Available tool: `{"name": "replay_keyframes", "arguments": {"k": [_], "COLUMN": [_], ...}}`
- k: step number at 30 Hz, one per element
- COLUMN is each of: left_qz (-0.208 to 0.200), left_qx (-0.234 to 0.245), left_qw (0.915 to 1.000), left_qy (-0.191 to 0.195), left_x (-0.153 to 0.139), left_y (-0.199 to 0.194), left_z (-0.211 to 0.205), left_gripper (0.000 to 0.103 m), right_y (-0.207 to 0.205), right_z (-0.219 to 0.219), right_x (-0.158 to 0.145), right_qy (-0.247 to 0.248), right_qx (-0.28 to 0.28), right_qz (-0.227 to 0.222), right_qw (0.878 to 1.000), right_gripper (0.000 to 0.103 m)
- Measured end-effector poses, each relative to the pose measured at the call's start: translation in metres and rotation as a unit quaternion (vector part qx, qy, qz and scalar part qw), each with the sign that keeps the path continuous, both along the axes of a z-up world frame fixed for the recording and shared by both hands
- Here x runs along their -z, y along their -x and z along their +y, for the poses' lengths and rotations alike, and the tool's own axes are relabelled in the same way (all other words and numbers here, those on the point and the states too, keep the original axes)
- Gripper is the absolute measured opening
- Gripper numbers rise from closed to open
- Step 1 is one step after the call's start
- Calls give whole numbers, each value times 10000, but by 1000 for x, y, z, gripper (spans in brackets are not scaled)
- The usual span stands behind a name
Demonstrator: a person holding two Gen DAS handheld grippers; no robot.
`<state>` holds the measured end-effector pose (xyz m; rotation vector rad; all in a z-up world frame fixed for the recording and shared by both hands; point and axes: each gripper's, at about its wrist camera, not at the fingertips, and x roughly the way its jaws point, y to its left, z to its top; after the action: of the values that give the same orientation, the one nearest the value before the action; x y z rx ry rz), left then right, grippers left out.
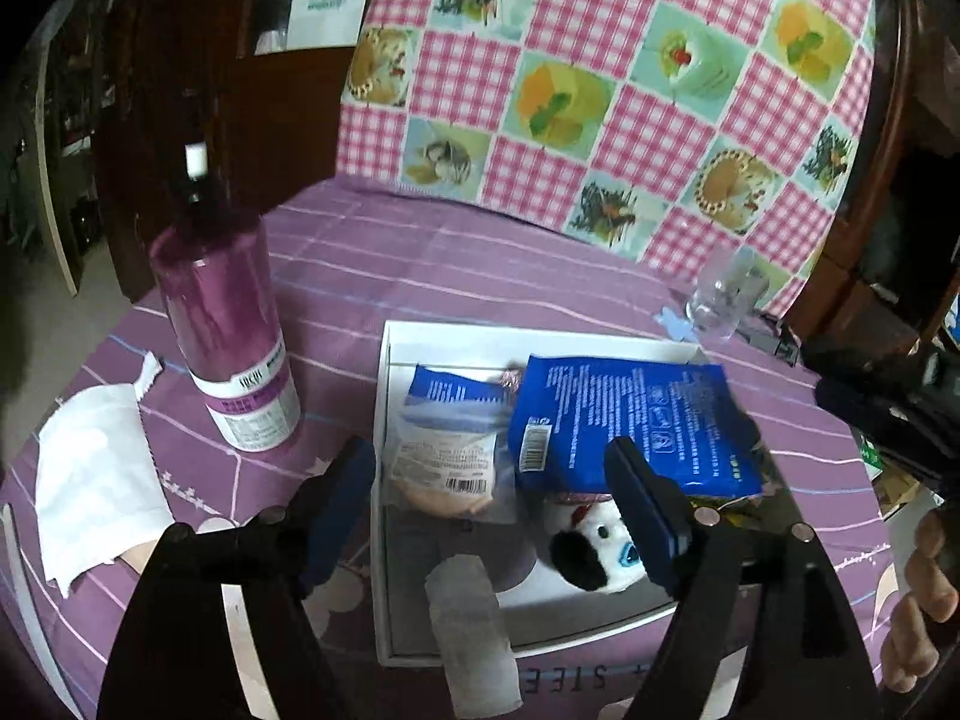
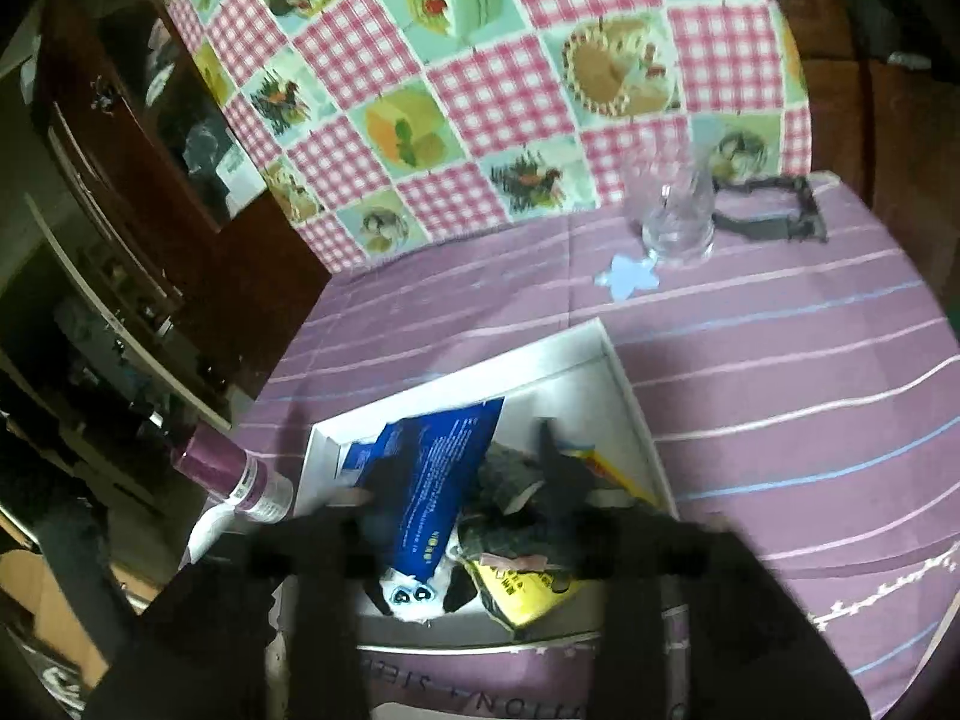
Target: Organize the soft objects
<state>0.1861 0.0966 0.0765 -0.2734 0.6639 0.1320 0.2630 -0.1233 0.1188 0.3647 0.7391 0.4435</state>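
A white box point(image 1: 516, 336) on the purple cloth holds a blue packet point(image 1: 630, 414), a clear-wrapped bun point(image 1: 444, 456), a black-and-white plush toy point(image 1: 594, 546) and a grey roll point(image 1: 474, 636). My left gripper point(image 1: 498, 486) is open above the box, empty, its fingers straddling the bun and packet. In the right wrist view the box point(image 2: 624, 372) shows the blue packet point(image 2: 444, 468), the plush point(image 2: 414, 594) and a yellow packet point(image 2: 528, 594). My right gripper point(image 2: 462, 468) is blurred, open, over these items; nothing is clearly between its fingers.
A purple bottle point(image 1: 228, 324) stands left of the box, with a white paper bag point(image 1: 90, 492) beside it. A clear glass point(image 2: 678, 222) and a black clip point(image 2: 774, 210) sit at the back. A checked pink cloth point(image 1: 600, 78) hangs behind.
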Motion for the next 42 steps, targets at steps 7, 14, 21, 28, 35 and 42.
{"name": "replay_keyframes", "arguments": {"k": [7, 14, 21, 28, 35, 42], "left_qz": [-122, -255, -357, -442, -384, -377], "left_qx": [-12, -31, -57, -114, -25, 135], "left_qw": [9999, 9993, 9987, 9984, 9970, 9977], "left_qy": [-47, -259, -360, -325, -668, -543], "left_x": [-9, -16, -23, -34, -42, -42], "left_y": [4, 9, 14, 20, 42, 68], "left_z": [-1, -6, -10, -12, -20, -26], "left_gripper": [80, 80, 80, 80, 80, 81], "right_y": [15, 20, 22, 31, 61, 83], "right_z": [1, 3, 6, 11, 32, 23], "right_x": [-21, -27, -25, -34, -37, -30], "right_qy": [456, 836, 992, 957, 1494, 1494], "right_qx": [144, 343, 342, 425, -195, -474], "right_qz": [-415, -522, -239, -166, -549, -869], "right_qw": [9980, 9945, 9942, 9944, 9871, 9838], "right_gripper": [63, 64, 64, 64, 64, 64]}}
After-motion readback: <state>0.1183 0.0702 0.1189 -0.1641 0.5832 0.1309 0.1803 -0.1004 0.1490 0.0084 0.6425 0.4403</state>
